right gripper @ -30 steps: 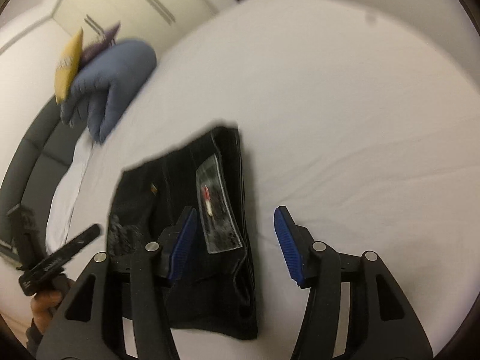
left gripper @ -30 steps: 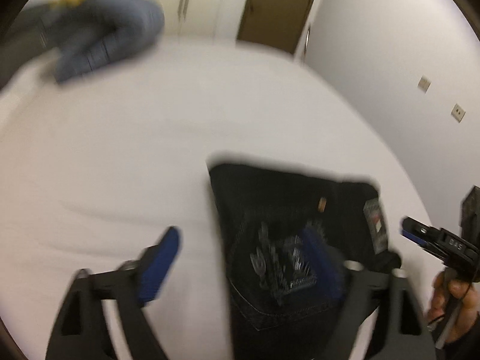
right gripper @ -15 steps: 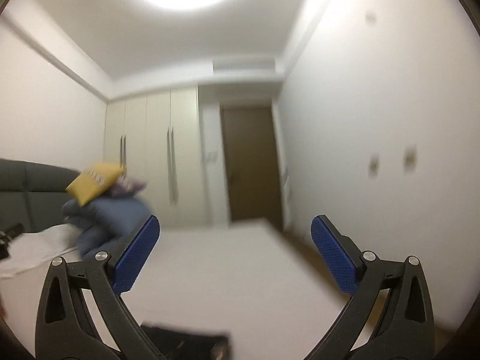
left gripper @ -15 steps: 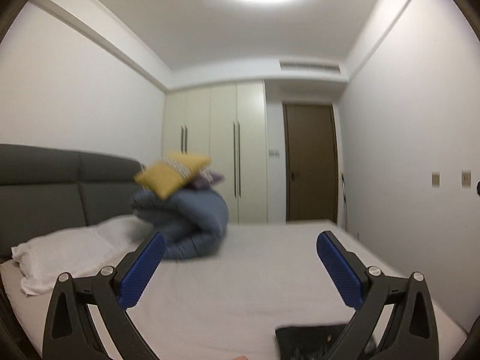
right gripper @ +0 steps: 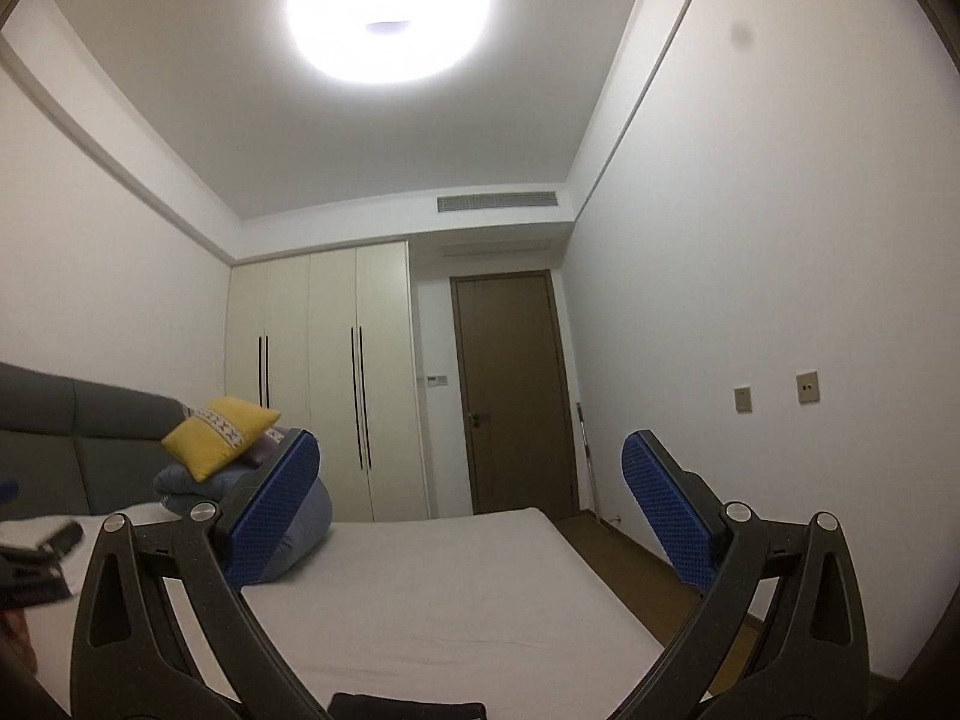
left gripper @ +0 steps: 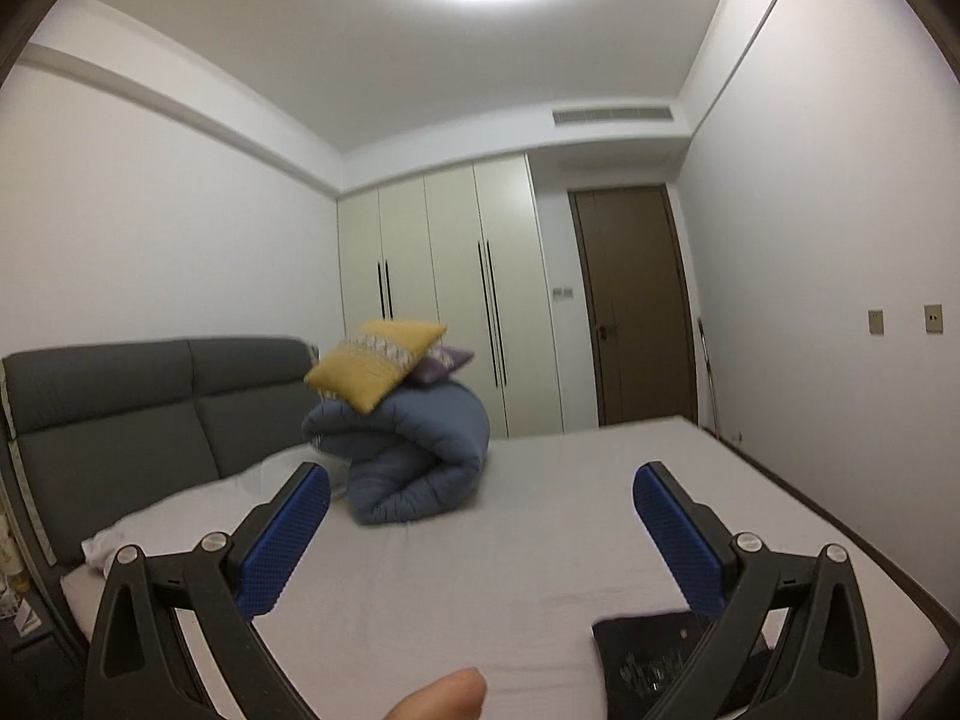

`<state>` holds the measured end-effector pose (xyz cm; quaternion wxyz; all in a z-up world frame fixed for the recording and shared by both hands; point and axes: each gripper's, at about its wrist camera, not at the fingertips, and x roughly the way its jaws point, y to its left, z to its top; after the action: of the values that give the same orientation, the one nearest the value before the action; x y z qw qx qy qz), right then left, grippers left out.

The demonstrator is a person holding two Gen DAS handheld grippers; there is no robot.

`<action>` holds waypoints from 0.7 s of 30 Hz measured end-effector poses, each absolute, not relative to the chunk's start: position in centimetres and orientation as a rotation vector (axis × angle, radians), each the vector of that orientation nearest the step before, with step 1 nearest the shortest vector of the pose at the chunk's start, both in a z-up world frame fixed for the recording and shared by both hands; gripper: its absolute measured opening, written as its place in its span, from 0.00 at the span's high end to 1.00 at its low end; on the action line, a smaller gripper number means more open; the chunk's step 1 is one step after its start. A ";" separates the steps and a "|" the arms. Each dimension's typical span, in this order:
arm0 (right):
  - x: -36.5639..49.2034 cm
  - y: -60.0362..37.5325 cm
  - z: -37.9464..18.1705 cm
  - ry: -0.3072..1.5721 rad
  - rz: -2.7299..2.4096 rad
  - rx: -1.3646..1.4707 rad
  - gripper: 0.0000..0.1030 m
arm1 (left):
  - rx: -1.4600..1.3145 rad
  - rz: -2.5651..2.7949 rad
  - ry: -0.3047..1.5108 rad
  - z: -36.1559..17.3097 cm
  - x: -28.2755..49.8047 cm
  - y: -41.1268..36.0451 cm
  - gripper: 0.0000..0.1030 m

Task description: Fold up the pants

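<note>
Both the left gripper (left gripper: 480,501) and right gripper (right gripper: 471,471) are released, empty and raised level, since the black pants (left gripper: 651,654) lie folded on the bed (left gripper: 510,552) at 5 o'clock, suggesting completion.

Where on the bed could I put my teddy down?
The wide bare white sheet between the rolled blue duvet and the folded black pants is free. Toward the grey headboard it is crowded: duvet, yellow cushion, white pillow.
</note>
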<state>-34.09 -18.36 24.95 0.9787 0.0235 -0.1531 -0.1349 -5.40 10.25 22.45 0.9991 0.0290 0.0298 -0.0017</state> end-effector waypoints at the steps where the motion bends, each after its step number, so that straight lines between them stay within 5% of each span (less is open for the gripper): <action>1: -34.6 -18.1 25.0 -0.302 -0.267 0.055 0.00 | 0.057 -0.003 0.085 22.1 -5.3 10.0 0.00; 9: -35.8 -17.9 24.7 -0.165 -0.300 0.094 0.00 | 0.007 -0.054 0.261 18.2 -5.5 7.6 0.00; 21: -28.5 -18.9 14.5 0.315 -0.410 0.094 0.00 | -0.039 -0.123 0.540 10.7 -2.7 4.7 0.00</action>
<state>-28.54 -18.92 14.54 0.9657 0.0463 0.1558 -0.2027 -2.72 4.65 10.65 0.9617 -0.0194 0.2666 -0.0607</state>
